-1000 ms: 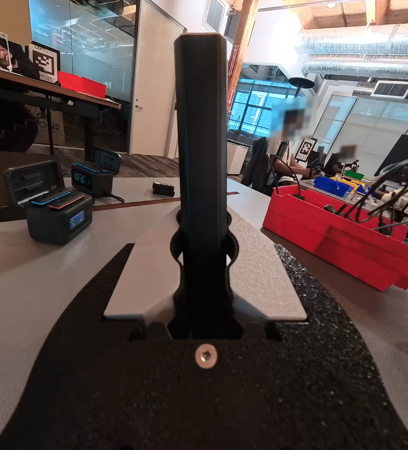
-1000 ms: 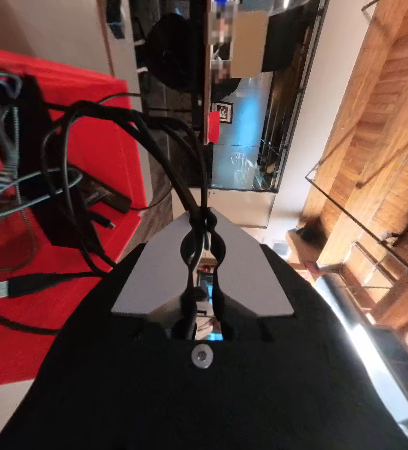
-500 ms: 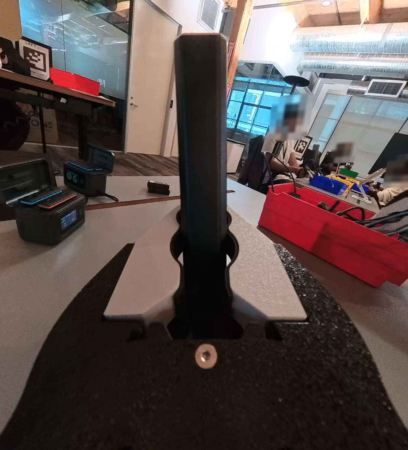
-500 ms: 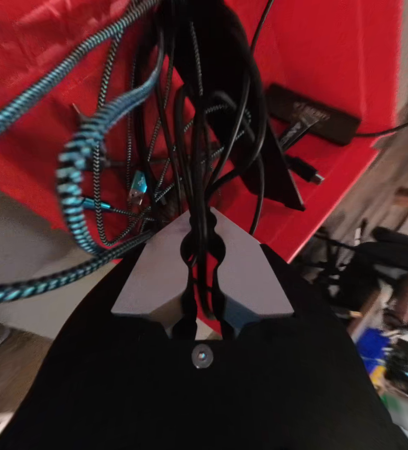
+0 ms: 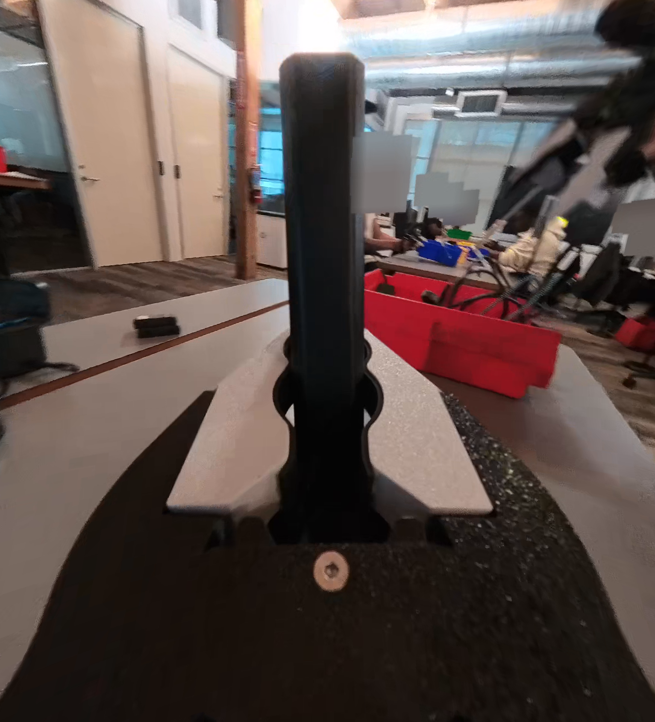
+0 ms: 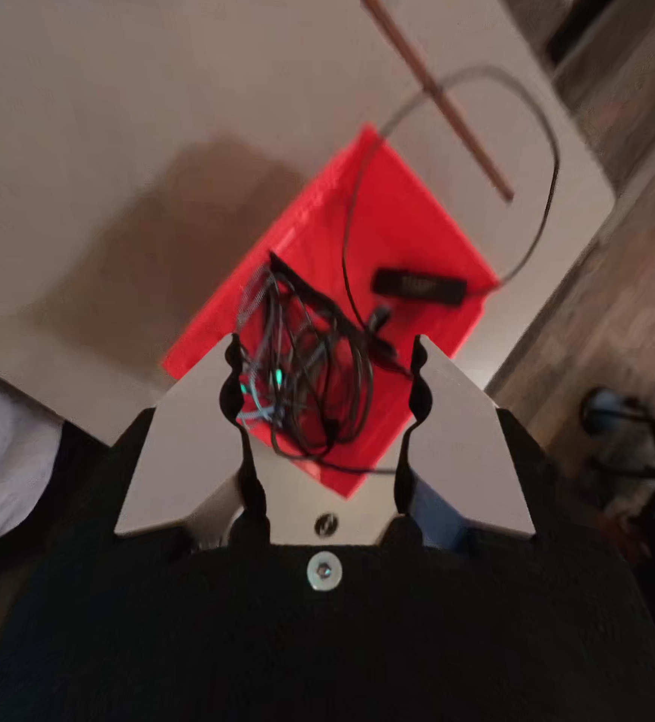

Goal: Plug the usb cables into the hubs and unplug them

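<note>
My left gripper (image 5: 326, 347) is shut on a long black hub (image 5: 322, 195) that stands upright between the jaws above the grey table. My right gripper (image 6: 326, 342) is open and empty, high above a red bin (image 6: 404, 218). In the bin lie a tangle of black and teal usb cables (image 6: 310, 371) and a second black hub (image 6: 419, 287). A thin black cable (image 6: 544, 218) loops from the bin out over the table. The red bin also shows in the left wrist view (image 5: 474, 351), to the right of the held hub. The right gripper shows there too, blurred, high at the upper right (image 5: 591, 129).
Dark battery cases (image 5: 5, 324) and a small black block (image 5: 156, 326) sit on the table at the left. A brown seam (image 6: 435, 97) crosses the table. The table edge and a chair base (image 6: 630, 429) lie right of the bin. People sit at desks behind. My hands' fingertips stand some 35 centimetres from each other.
My right gripper has let go of the cable bundle, opened, and risen high above the bin, where the cables now lie. My left gripper has swung right, still holding the hub.
</note>
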`<state>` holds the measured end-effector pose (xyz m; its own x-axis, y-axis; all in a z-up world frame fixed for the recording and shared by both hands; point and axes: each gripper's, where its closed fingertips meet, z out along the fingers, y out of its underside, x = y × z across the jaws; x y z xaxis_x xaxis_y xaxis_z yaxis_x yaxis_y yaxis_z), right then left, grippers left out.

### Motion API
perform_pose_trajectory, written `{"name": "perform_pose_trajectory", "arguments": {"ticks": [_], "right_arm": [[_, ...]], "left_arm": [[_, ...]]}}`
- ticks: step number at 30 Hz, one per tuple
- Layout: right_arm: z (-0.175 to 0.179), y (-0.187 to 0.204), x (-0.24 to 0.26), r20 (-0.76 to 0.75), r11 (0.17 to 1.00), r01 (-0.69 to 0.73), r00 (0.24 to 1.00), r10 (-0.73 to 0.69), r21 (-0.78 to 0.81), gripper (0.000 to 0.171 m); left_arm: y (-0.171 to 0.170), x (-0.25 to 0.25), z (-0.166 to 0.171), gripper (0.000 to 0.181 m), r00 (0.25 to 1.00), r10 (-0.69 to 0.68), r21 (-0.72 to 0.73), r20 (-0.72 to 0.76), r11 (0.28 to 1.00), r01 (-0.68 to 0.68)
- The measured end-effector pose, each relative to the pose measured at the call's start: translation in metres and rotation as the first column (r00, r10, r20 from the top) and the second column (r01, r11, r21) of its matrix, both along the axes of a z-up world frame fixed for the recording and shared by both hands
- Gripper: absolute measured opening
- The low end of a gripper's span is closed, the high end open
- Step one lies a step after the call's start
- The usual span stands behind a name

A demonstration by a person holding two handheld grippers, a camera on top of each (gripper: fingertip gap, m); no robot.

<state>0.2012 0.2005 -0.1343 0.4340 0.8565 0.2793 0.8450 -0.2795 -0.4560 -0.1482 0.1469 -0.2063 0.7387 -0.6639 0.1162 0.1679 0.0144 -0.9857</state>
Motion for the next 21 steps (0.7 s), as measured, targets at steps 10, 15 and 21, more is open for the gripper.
{"name": "perform_pose_trajectory", "arguments": {"ticks": [10, 15, 21], "right_arm": [[-0.035, -0.111, -0.236, -0.065, 0.720, -0.694, 0.719, 0.692, -0.009, 0.074], [-0.068, -0.125, -0.235, 0.015, 0.657, -0.727, 0.668, 0.744, -0.197, 0.059], [-0.075, -0.124, -0.235, 0.069, 0.645, -0.746, 0.644, 0.762, -0.163, 0.027]], "left_arm": [[-0.055, 0.125, -0.025, 0.026, 0.833, -0.371, 0.024, -0.410, 0.909, 0.417], [-0.060, 0.140, -0.039, 0.026, 0.796, -0.427, -0.024, -0.429, 0.886, 0.462], [-0.057, 0.136, -0.034, 0.027, 0.818, -0.411, -0.007, -0.403, 0.895, 0.447]]}}
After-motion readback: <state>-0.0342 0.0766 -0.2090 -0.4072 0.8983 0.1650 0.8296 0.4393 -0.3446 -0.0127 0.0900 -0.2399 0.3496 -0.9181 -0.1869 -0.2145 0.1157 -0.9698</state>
